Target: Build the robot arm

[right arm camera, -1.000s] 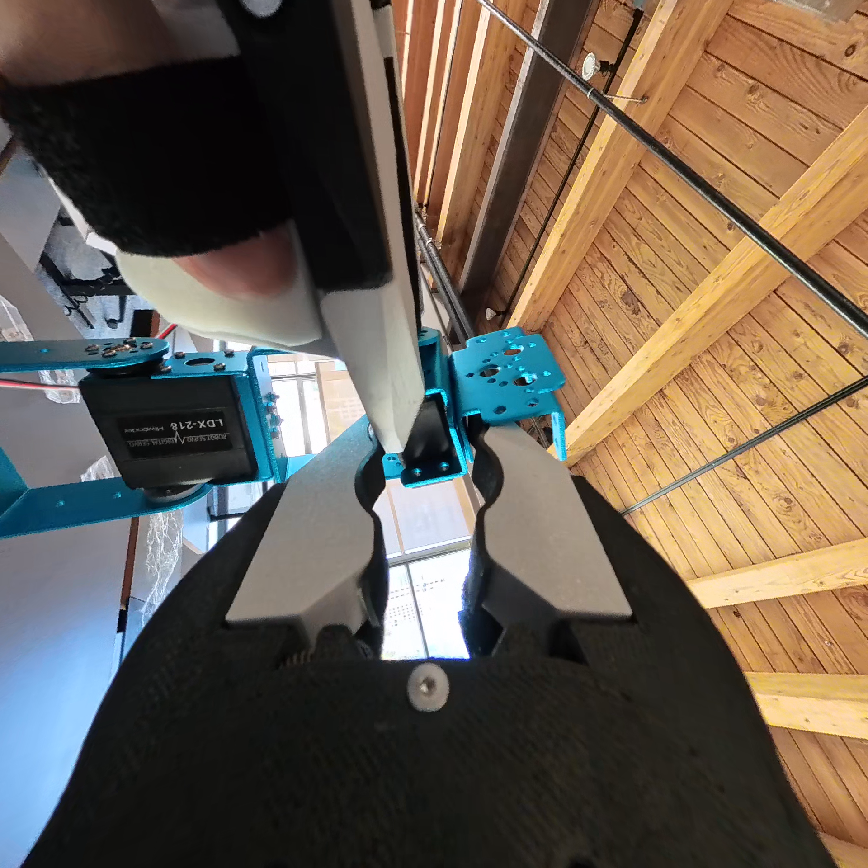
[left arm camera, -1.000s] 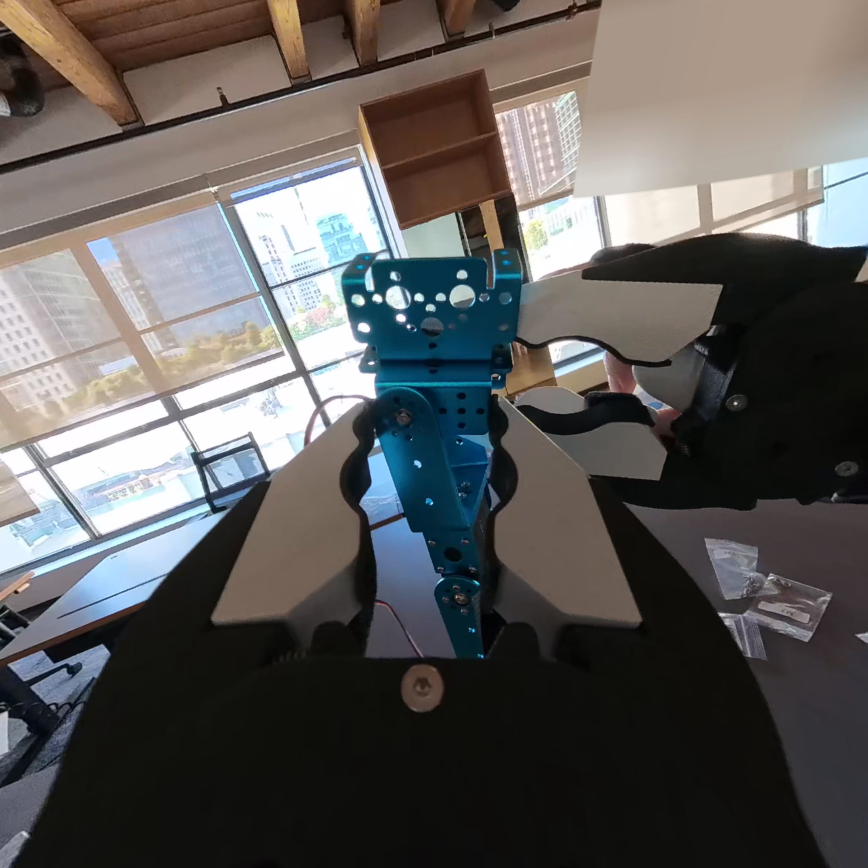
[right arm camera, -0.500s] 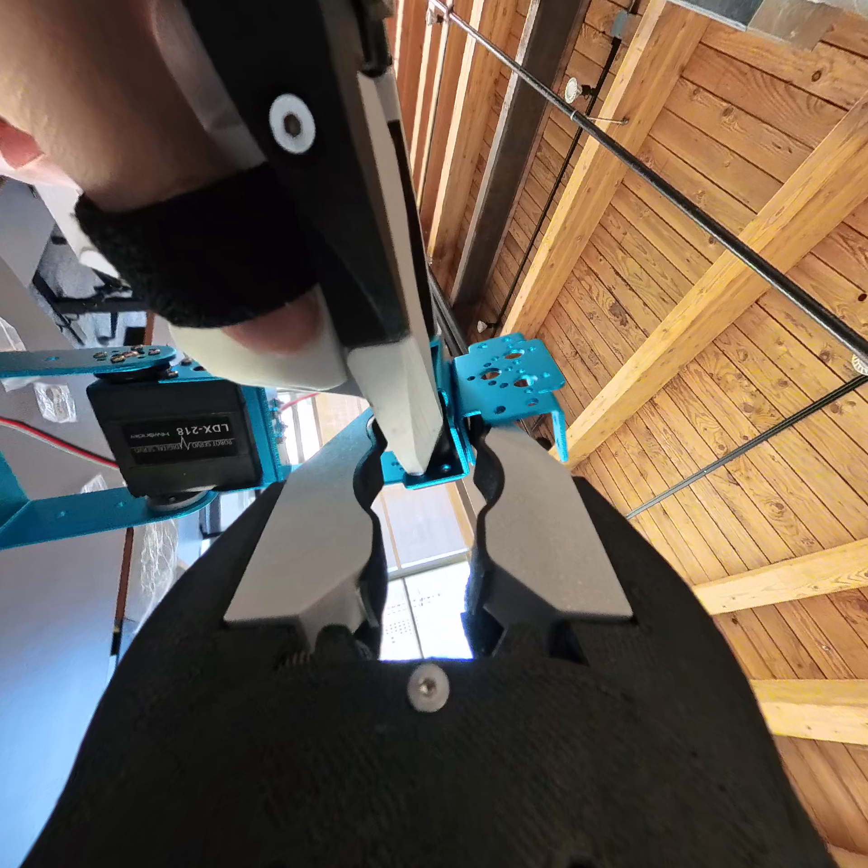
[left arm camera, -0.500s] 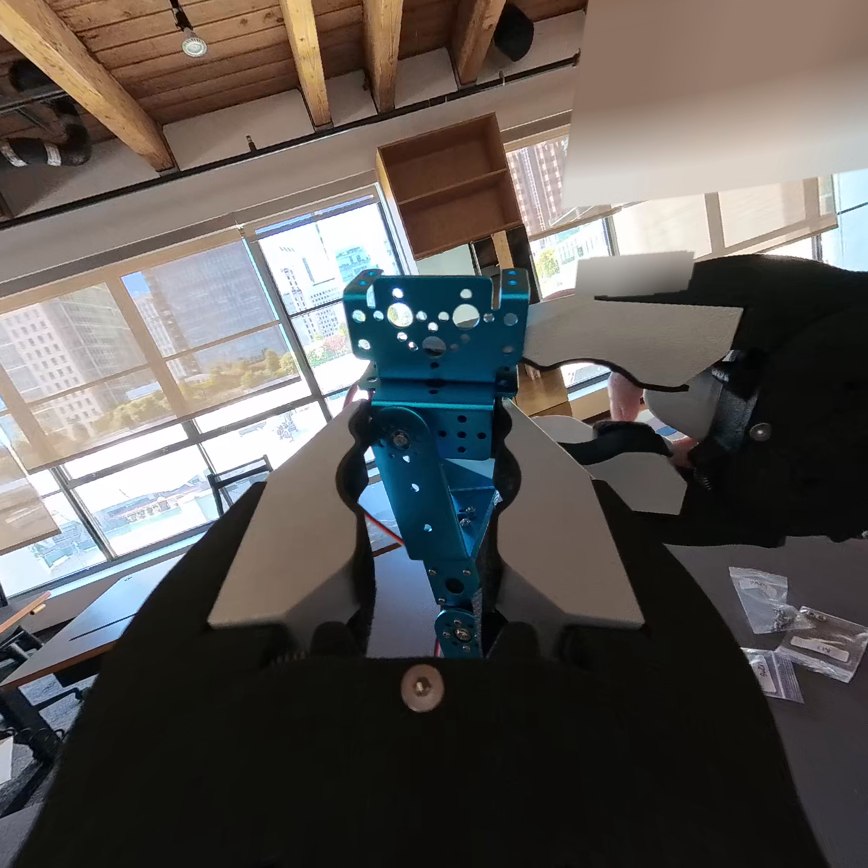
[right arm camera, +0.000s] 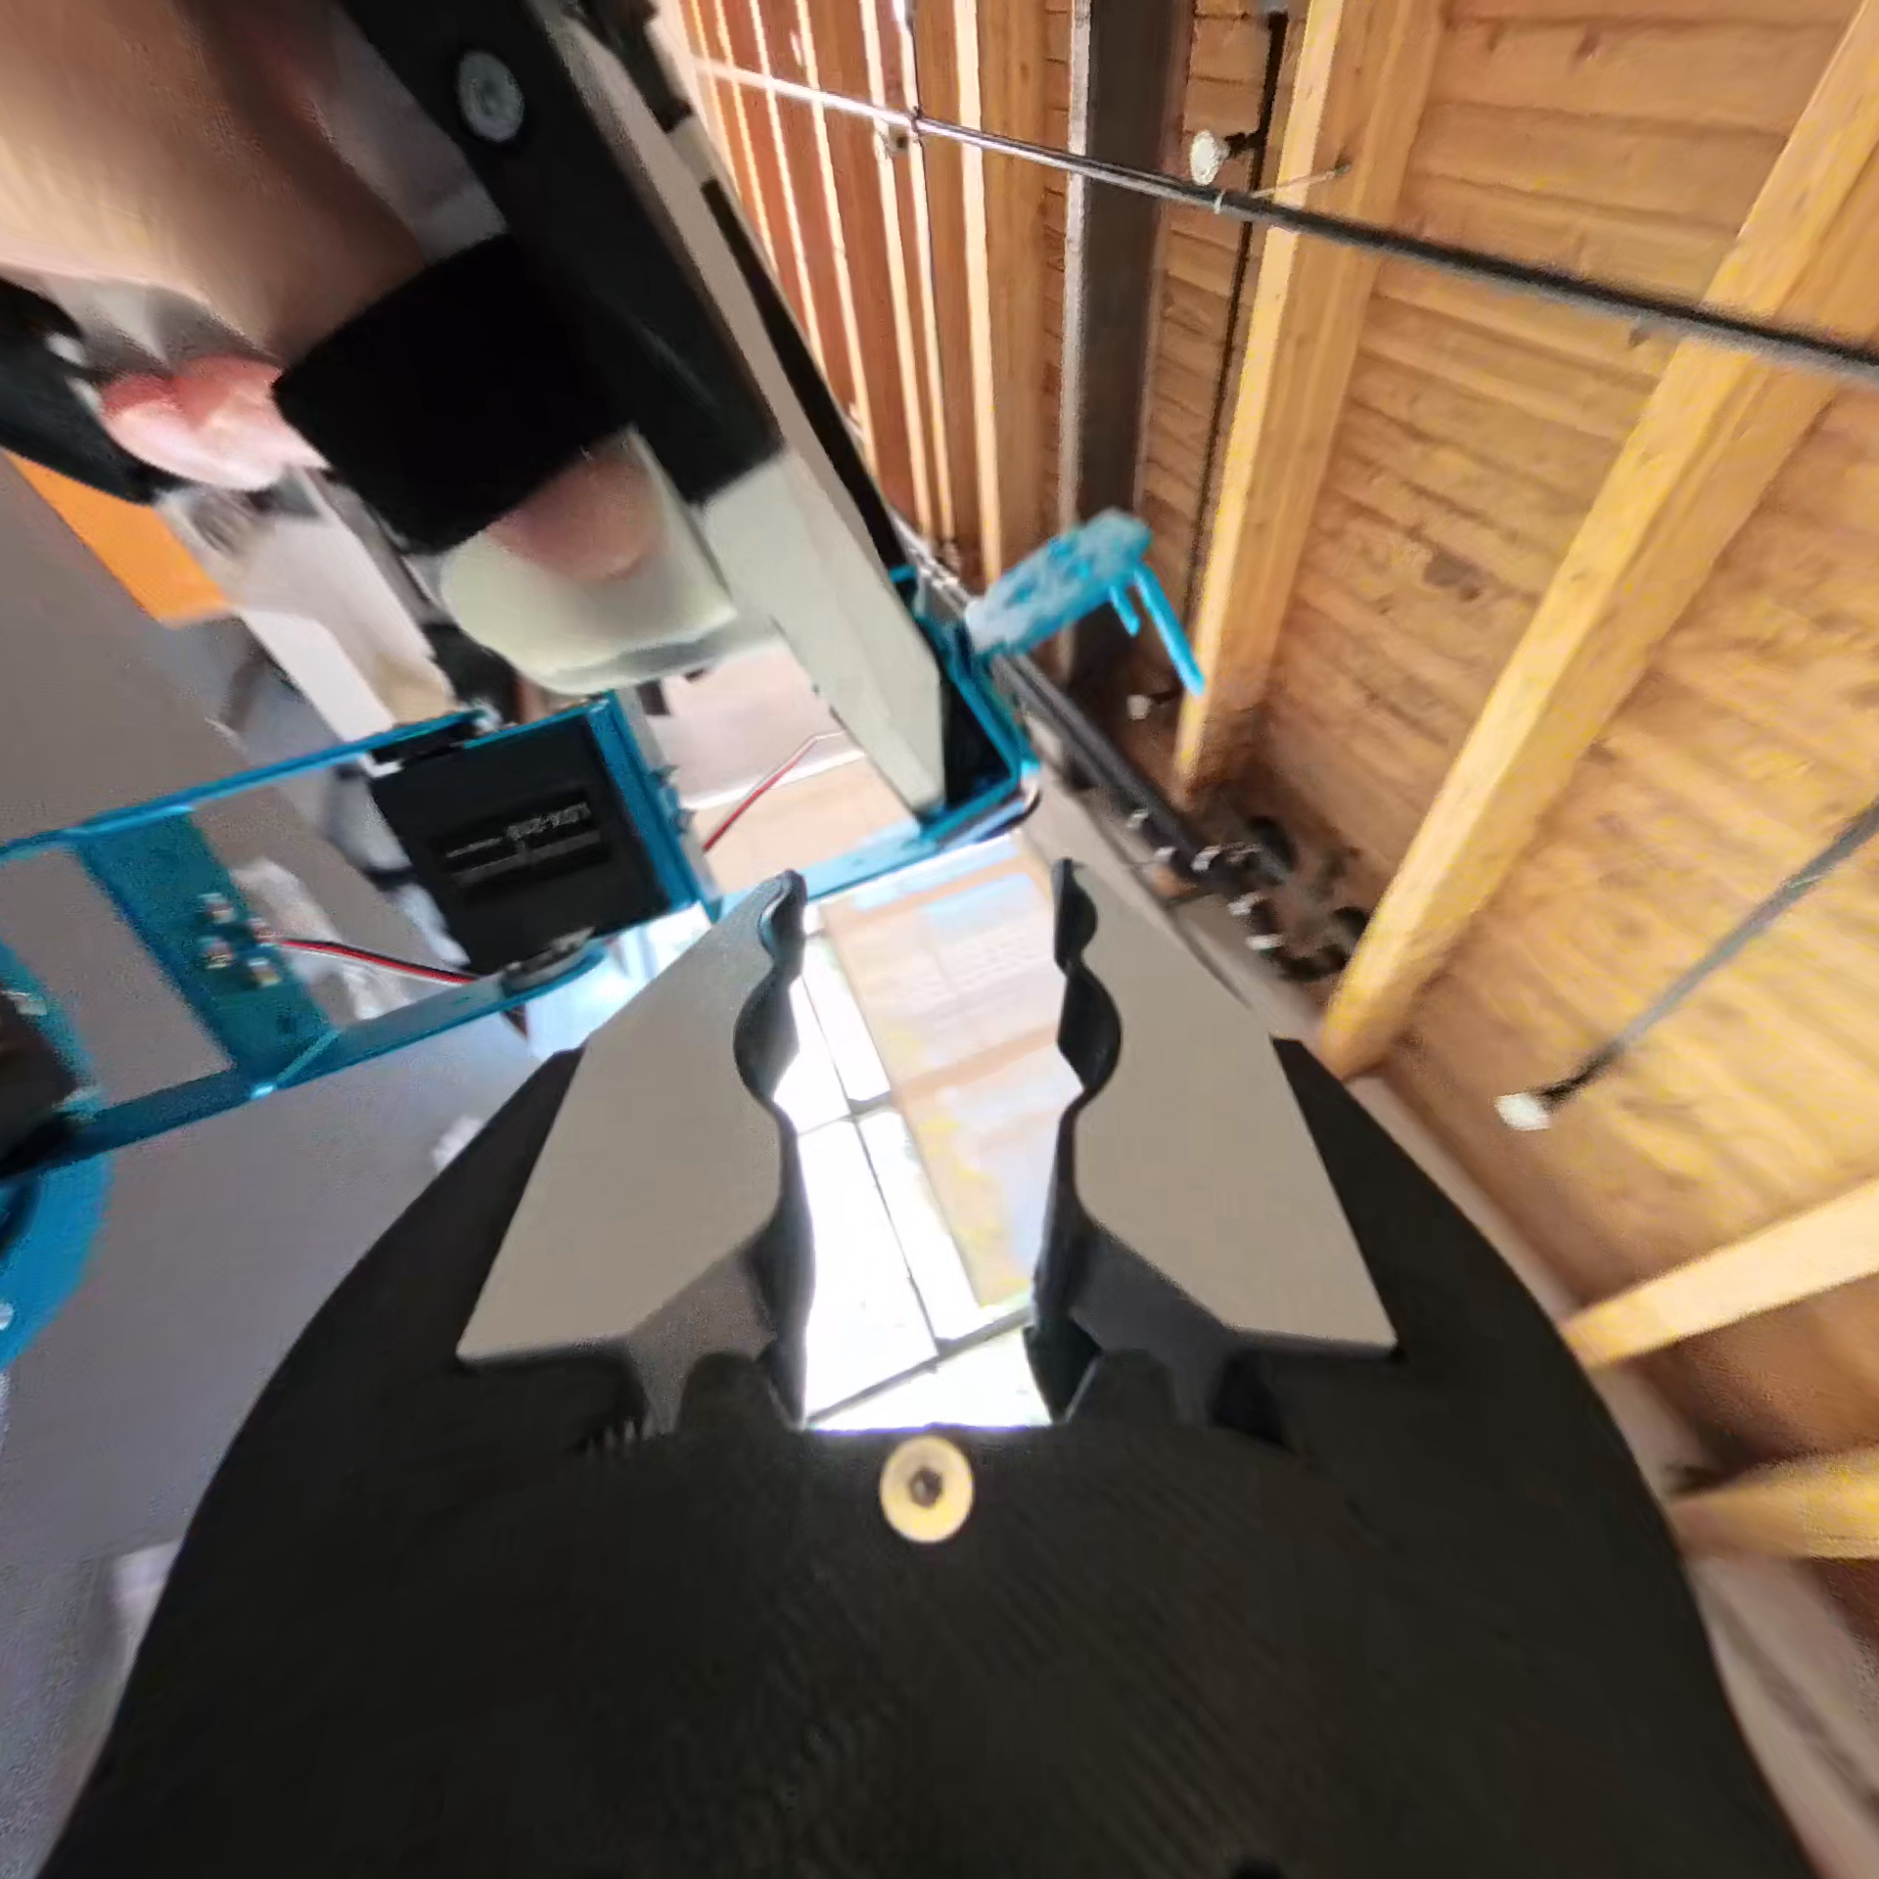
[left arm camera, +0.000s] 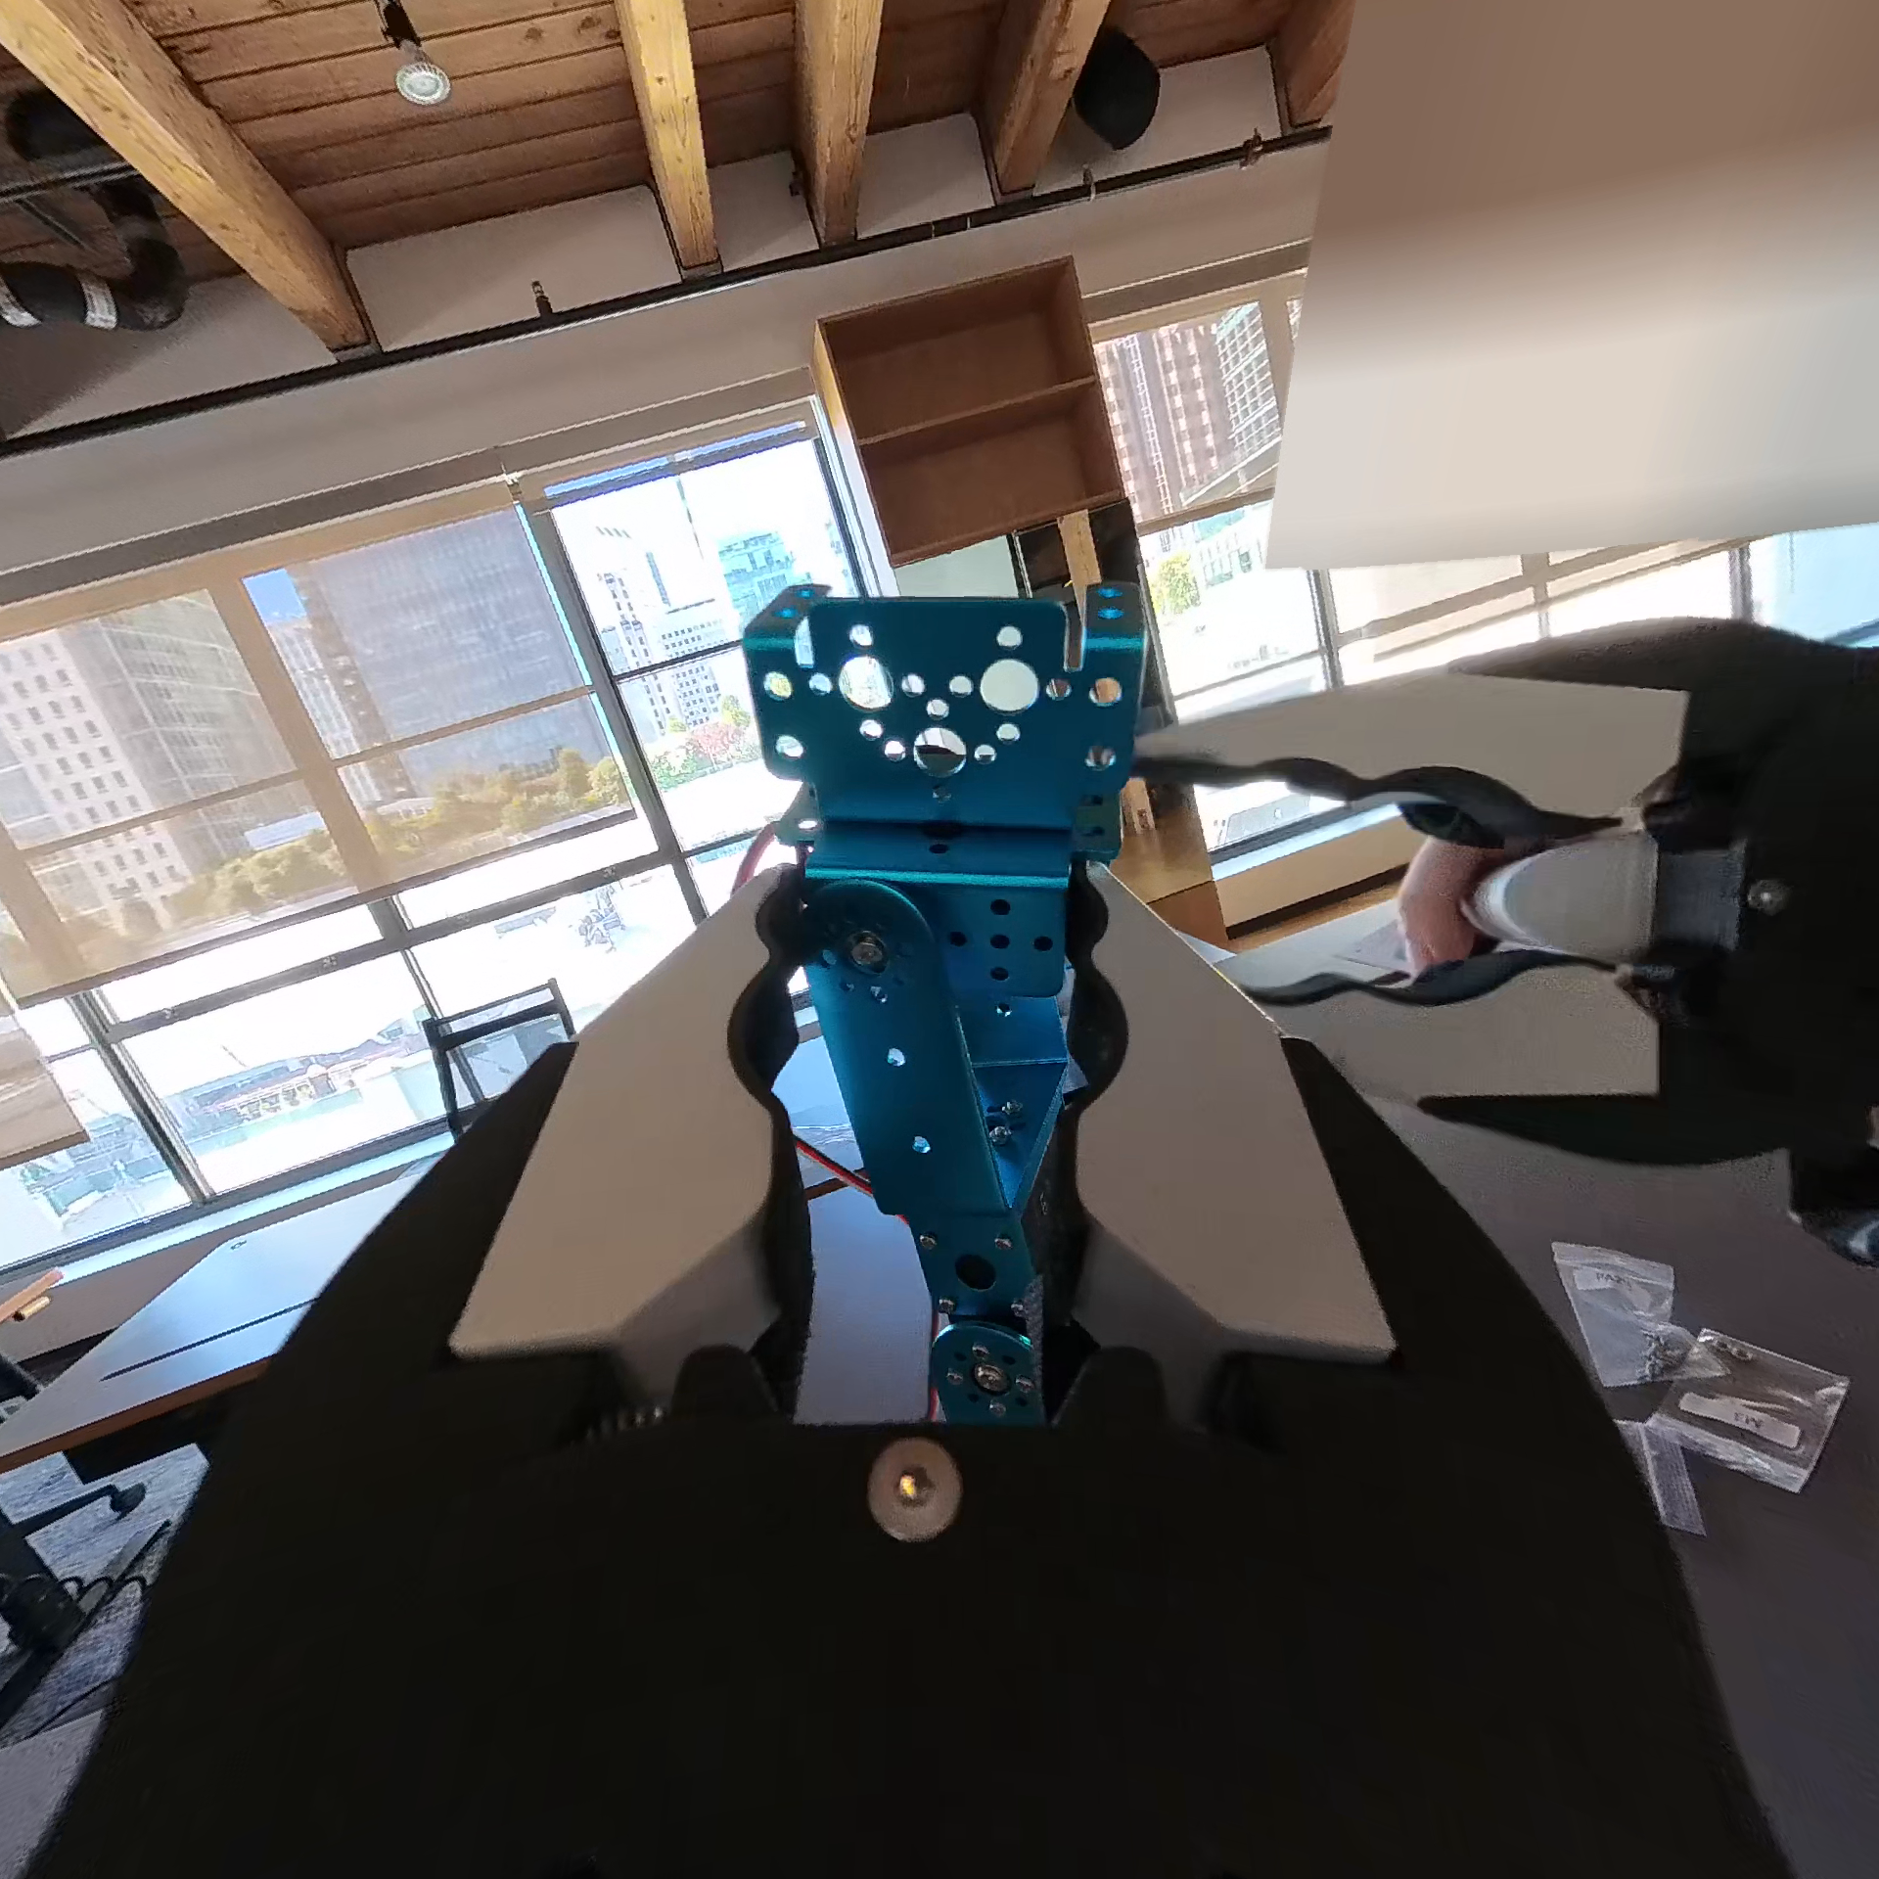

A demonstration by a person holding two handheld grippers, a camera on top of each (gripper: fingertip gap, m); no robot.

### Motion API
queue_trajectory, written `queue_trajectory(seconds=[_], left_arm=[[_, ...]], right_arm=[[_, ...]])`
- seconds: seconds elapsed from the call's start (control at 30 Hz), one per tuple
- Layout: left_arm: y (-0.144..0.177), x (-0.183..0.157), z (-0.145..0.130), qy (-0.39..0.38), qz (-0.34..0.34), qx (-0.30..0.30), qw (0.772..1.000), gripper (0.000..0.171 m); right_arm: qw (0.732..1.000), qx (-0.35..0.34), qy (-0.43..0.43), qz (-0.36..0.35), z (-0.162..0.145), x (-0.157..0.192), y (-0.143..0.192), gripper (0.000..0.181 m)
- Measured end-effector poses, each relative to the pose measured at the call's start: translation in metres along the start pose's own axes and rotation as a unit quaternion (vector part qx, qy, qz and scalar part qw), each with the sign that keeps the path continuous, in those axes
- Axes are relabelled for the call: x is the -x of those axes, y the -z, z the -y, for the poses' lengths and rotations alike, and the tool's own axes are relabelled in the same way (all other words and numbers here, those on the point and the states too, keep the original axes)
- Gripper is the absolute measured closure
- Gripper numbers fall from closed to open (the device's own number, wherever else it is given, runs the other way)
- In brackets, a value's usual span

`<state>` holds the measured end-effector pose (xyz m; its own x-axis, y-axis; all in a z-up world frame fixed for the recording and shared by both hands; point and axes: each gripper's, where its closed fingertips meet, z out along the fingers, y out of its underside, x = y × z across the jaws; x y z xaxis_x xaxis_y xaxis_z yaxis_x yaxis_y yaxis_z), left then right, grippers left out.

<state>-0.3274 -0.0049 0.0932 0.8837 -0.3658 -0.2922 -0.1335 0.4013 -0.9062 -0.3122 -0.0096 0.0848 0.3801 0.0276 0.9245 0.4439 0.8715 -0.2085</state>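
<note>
A blue metal bracket assembly (left arm camera: 946,915) with black servos and red wires stands upright between my left gripper's fingers. My left gripper (left arm camera: 930,900) is shut on it, both pads pressing its sides just below the perforated top plate (left arm camera: 941,712). My right gripper (left arm camera: 1210,874) shows at the right of the left wrist view, open, its tips just off the top plate's right edge. In the right wrist view my right gripper (right arm camera: 925,885) is open and empty. The assembly (right arm camera: 519,844) lies beyond its tips to the left, with a left gripper finger (right arm camera: 844,651) against it.
Small clear plastic bags of parts (left arm camera: 1678,1373) lie on the dark table (left arm camera: 1525,1169) at the right. A wooden shelf unit (left arm camera: 976,407), windows and a white panel (left arm camera: 1586,285) are behind. Wooden ceiling beams (right arm camera: 1525,610) fill the right wrist view. Both grippers' tips are close together, under 4 cm apart.
My right gripper was shut on the top end of the blue assembly; it has opened, let go and drawn back. My left gripper keeps its hold and has tilted slightly.
</note>
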Motion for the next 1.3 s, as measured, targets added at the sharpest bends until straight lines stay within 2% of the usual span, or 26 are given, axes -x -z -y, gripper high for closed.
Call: queue_trajectory(seconds=[0.1,0.13,0.17,0.23,0.27,0.33,0.37,0.4,0.5,0.53,0.6,0.63,0.67,0.8,0.97,1.2,1.3], left_arm=[[0.000,0.000,0.000,0.007,-0.006,0.000,1.000,0.122],[0.000,0.000,0.000,0.009,-0.007,-0.001,1.000,0.121],[0.000,-0.001,0.000,0.010,-0.009,-0.001,1.000,0.121],[0.001,-0.001,0.001,0.013,-0.016,-0.003,1.000,0.122],[0.001,-0.001,0.001,0.016,-0.020,-0.003,1.000,0.122],[0.001,-0.002,0.001,0.022,-0.028,-0.007,0.999,0.122],[0.001,-0.002,0.002,0.026,-0.032,-0.008,0.999,0.122],[0.001,-0.002,0.002,0.029,-0.035,-0.010,0.999,0.122],[0.000,-0.001,0.002,0.035,-0.039,-0.012,0.999,0.122],[0.000,-0.001,0.002,0.037,-0.039,-0.012,0.998,0.122],[-0.001,0.000,0.002,0.040,-0.038,-0.013,0.998,0.122],[-0.001,0.000,0.002,0.040,-0.037,-0.014,0.998,0.122],[-0.001,0.000,0.002,0.042,-0.038,-0.015,0.998,0.123],[-0.002,0.000,0.002,0.044,-0.041,-0.015,0.998,0.123],[-0.001,0.000,0.002,0.052,-0.044,-0.014,0.998,0.123],[-0.001,0.000,0.002,0.063,-0.049,-0.010,0.997,0.122],[-0.001,-0.002,0.003,0.060,-0.053,-0.010,0.997,0.122]], right_arm=[[0.986,-0.014,-0.149,0.069,-0.015,0.008,0.008,0.142],[0.970,-0.013,-0.222,0.096,-0.021,0.008,0.007,0.145],[0.943,-0.025,-0.304,0.134,-0.022,0.009,0.006,0.146],[0.861,-0.074,-0.470,0.178,-0.022,-0.007,0.003,0.152],[0.805,-0.095,-0.551,0.198,-0.024,-0.017,0.000,0.157],[0.671,-0.130,-0.678,0.272,-0.021,-0.031,-0.010,0.153],[0.609,-0.146,-0.713,0.316,-0.016,-0.035,-0.013,0.151],[0.563,-0.140,-0.735,0.351,-0.015,-0.035,-0.020,0.149],[0.483,-0.128,-0.745,0.443,-0.002,-0.027,-0.029,0.147],[0.469,-0.111,-0.745,0.460,0.000,-0.022,-0.032,0.146],[0.473,-0.081,-0.731,0.484,0.003,-0.009,-0.034,0.145],[0.476,-0.078,-0.727,0.488,0.004,-0.007,-0.034,0.152],[0.468,-0.083,-0.734,0.485,0.004,-0.011,-0.035,0.157],[0.470,-0.090,-0.741,0.471,-0.001,-0.012,-0.036,0.161],[0.459,-0.094,-0.744,0.476,-0.002,-0.012,-0.035,0.162],[0.518,-0.149,-0.696,0.474,-0.001,-0.011,-0.033,0.162],[0.535,-0.183,-0.672,0.478,0.000,-0.012,-0.032,0.162]])
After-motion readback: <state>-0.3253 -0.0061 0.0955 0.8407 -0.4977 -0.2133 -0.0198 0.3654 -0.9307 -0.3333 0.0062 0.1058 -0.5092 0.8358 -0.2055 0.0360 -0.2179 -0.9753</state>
